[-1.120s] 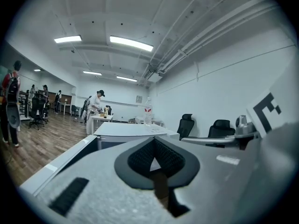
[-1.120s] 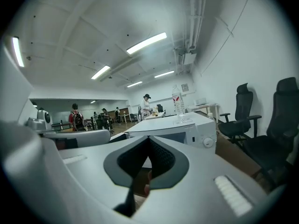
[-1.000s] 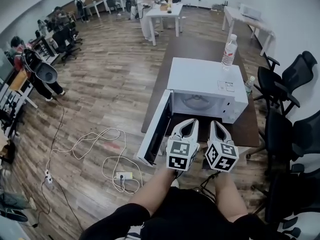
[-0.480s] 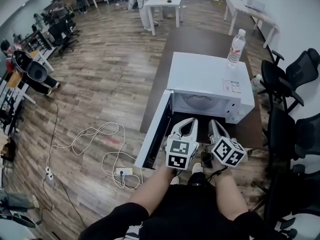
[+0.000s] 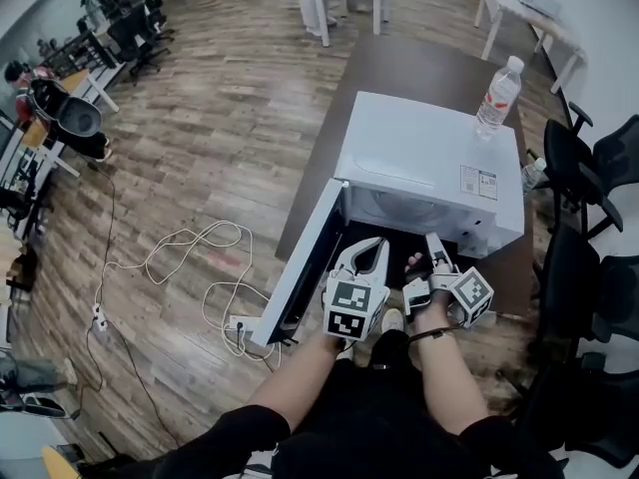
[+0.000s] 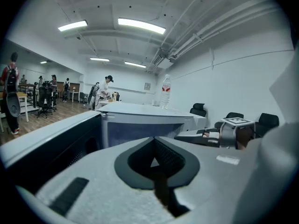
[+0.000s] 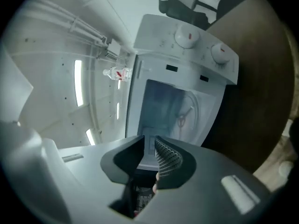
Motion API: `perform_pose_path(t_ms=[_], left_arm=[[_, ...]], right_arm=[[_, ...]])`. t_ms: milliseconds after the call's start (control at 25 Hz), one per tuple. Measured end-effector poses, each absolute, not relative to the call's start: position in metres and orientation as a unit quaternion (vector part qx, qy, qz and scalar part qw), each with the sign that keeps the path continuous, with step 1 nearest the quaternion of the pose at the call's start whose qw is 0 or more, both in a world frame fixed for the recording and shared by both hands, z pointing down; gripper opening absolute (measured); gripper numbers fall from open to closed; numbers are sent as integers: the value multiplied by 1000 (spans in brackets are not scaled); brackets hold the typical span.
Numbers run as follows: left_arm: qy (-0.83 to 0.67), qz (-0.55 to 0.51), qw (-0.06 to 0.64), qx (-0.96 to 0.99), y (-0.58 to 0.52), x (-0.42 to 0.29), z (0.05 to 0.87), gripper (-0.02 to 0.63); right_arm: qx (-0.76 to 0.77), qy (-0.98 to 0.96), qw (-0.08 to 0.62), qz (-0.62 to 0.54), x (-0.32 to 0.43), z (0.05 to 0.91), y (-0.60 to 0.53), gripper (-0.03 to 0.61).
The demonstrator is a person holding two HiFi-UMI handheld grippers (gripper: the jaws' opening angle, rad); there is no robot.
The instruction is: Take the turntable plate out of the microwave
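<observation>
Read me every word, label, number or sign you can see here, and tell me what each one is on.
No text is legible.
White sticker on the white microwave: print too small to read.
Red label on the clear plastic water bottle: blurred.
Dark labels on the microwave's control panel: unreadable.
Black-and-white marker cube: a pattern, no words.

Bright, even light from ceiling strips [image 6: 140, 25]; strong fisheye bending, dark vignetted corners, soft blurred foreground, faint shadows.
</observation>
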State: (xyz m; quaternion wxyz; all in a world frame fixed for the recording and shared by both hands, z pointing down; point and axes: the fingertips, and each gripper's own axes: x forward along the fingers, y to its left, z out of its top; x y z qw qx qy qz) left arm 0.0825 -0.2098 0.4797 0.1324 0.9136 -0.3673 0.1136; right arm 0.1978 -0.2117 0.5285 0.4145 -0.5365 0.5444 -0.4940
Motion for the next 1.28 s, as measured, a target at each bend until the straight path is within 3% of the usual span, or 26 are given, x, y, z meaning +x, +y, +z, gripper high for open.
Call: perform_pose_path(t_ms=[160,480,1280], left_arm=[[-376,120,142,908,-218,83,493,9],[-391,133,161,896,-229,76,510,9],[-396,146,171,890,-233,68,523,9]], right_arm=[[-515,514,447,-520,209,552,-230,125],[-494,453,466,-577,220,607,-261,170],[-540,412,400,-615,232,663,-290,244]])
